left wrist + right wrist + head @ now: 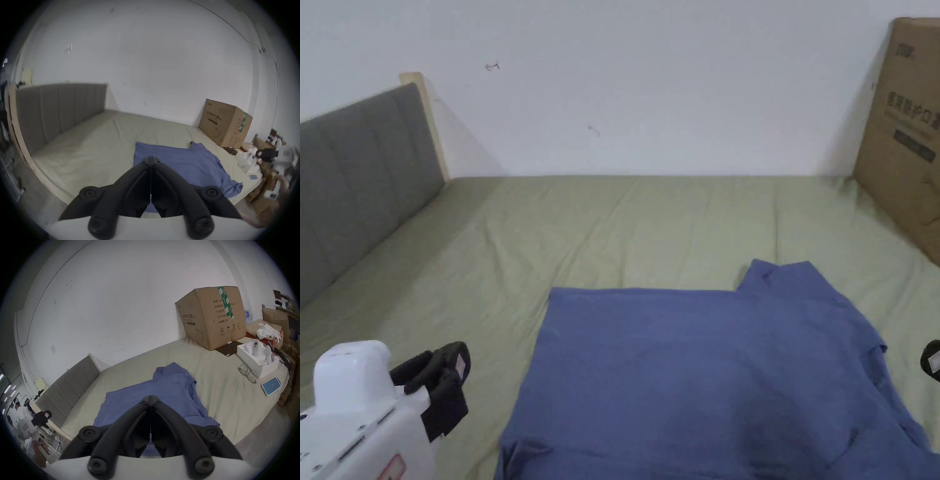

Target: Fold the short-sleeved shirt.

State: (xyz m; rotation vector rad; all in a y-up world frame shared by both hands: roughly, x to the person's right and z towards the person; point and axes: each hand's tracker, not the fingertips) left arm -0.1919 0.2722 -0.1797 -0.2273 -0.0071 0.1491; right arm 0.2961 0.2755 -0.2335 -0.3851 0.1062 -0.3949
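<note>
We judge the fold barely begun. The shirt (700,381) lies mostly flat on the bed (650,225), its far edge straight, one sleeve (784,275) sticking out on the side toward the box (903,131), collar end bunched on that same side. From these views we can't tell whether any fold is in yet; sleeves and body look left to do.

Left gripper (151,160): jaws pressed together, pinching nothing, off the shirt's edge on the headboard (362,181) side. Right gripper (151,399): jaws also pressed together, empty, hanging over the shirt's near part.

Containers: the box stands closed at the bed's corner beyond the shirt, contents hidden. Beside it, an open white tray (250,356) holds white moulded pieces; we can't tell what they are. Glasses (248,373) and a phone (271,385) lie just by the tray.
</note>
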